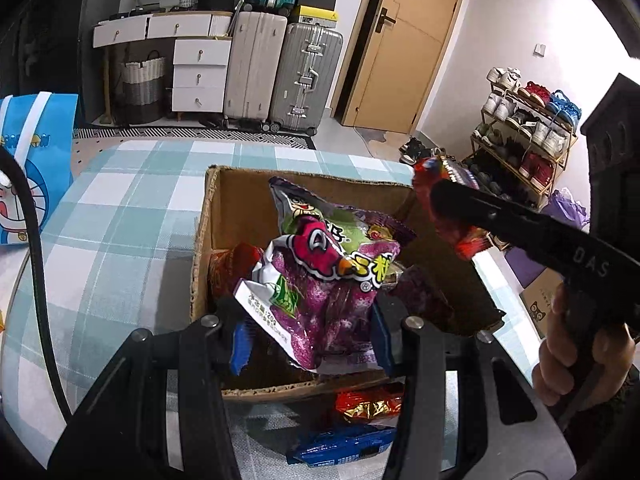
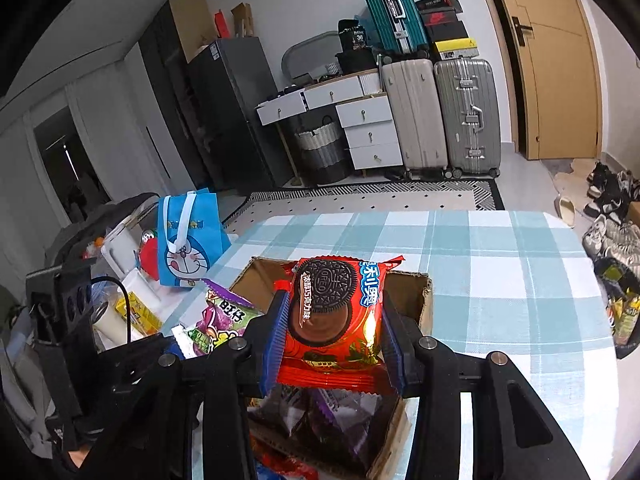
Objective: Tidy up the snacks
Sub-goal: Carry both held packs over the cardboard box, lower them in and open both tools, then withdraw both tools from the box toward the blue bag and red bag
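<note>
Both grippers clamping light, crinkly, slippery packs over the box (image 1: 208,216): left gripper (image 1: 308,332) fingers gripping purple bag (image 1: 320,280), right gripper (image 2: 334,336) fingers squeezing Oreo pack (image 2: 336,320) at 3 & 9 o'clock edges, cookies w/in likely fragile.

A purple and green snack bag (image 1: 320,276) and a red cookie packet (image 2: 336,320) sit over a brown cardboard box (image 1: 240,200) on a teal-and-white checked tablecloth (image 1: 120,220), near a blue cartoon bag (image 2: 188,236).
</note>
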Available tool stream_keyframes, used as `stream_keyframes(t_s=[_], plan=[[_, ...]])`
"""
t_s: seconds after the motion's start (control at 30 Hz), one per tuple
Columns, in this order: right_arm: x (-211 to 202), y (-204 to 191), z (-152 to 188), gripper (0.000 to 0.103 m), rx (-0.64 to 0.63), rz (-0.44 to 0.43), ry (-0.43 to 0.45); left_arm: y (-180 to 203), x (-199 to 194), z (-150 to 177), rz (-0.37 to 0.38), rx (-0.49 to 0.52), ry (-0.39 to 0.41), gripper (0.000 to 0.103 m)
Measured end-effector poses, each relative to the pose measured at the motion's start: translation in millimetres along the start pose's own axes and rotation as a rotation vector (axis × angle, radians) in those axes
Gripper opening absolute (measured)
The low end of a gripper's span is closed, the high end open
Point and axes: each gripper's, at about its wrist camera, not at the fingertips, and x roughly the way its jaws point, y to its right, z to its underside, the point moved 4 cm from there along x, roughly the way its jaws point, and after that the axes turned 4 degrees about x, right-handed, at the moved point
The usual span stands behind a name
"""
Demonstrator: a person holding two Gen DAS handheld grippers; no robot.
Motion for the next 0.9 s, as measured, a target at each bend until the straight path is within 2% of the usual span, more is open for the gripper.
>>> stream_keyframes(t_s=[0.43,0.53,0.63,0.67,0.7,0.77,0.83,0.9], plan=[[31.4,9.0,11.7,0.043,0.012,-0.006,-0.063,11.0,12.4,4.0,-0.049,0.085,-0.026,0.045],[35.3,10.2,13.7,0.044,0.021,-0.020,-0.099,11.9,13.5,4.2,-0.047,0.094,-0.051,0.048],[28.6,8.0,15.6,0.050,0.003,-0.003,-0.084,12.5,8.4,4.5,-0.018,0.091,-0.057,0.055],[24.9,7.7,16.1,0.056,0.001,-0.003,-0.075,12.4,4.7,5.6,-0.013,0.089,-0.057,0.060],[20.8,7.3,16.5,0.063,0.002,-0.008,-0.064,13.0,0.4,6.1,-0.010,0.087,-0.056,0.069],[8.5,7.2,18.8,0.068,0.006,-0.019,-0.037,14.9,-10.5,7.7,-0.014,0.093,-0.041,0.083],[-0.6,7.3,21.6,0.075,0.005,-0.015,-0.025,16.3,-24.0,9.0,-0.020,0.104,-0.017,0.084],[-12.2,8.9,25.7,0.091,0.013,-0.012,-0.001,14.0,-38.2,10.5,-0.040,0.094,0.003,0.091]])
